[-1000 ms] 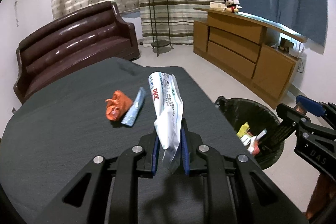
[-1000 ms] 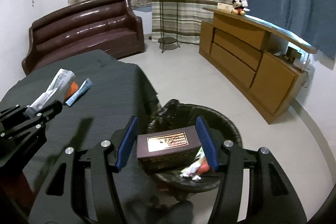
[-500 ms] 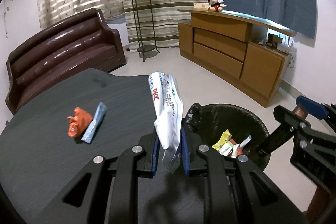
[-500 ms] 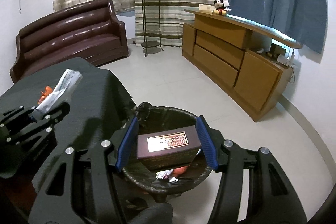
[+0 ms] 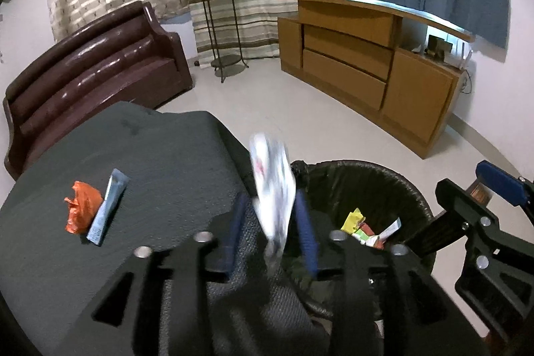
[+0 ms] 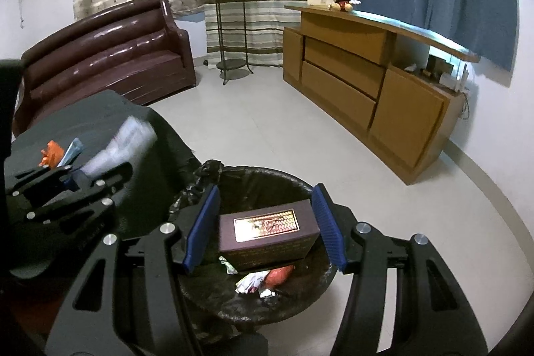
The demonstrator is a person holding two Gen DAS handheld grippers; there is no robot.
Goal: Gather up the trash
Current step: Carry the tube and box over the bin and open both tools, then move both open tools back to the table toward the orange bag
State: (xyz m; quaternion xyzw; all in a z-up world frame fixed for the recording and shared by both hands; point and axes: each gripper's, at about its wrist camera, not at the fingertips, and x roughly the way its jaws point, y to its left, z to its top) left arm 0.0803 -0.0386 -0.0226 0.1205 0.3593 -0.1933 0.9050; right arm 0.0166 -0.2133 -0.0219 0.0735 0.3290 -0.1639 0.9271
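Black slotted claw (image 6: 263,226) arms, silver screws, ribbed blue pads (image 6: 328,227)

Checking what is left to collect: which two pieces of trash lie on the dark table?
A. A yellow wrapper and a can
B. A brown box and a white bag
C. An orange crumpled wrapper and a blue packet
C: the orange crumpled wrapper and blue packet lie touching on the dark table.

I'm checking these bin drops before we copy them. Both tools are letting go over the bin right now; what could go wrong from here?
1. The white wrapper, blurred between the opening left tool, sits near the bin rim beside the table; it may land outside.
2. The brown box in the right tool, whose jaws are opening too, looks tilted and could catch the rim.
3. The orange scrap and blue packet could be forgotten.
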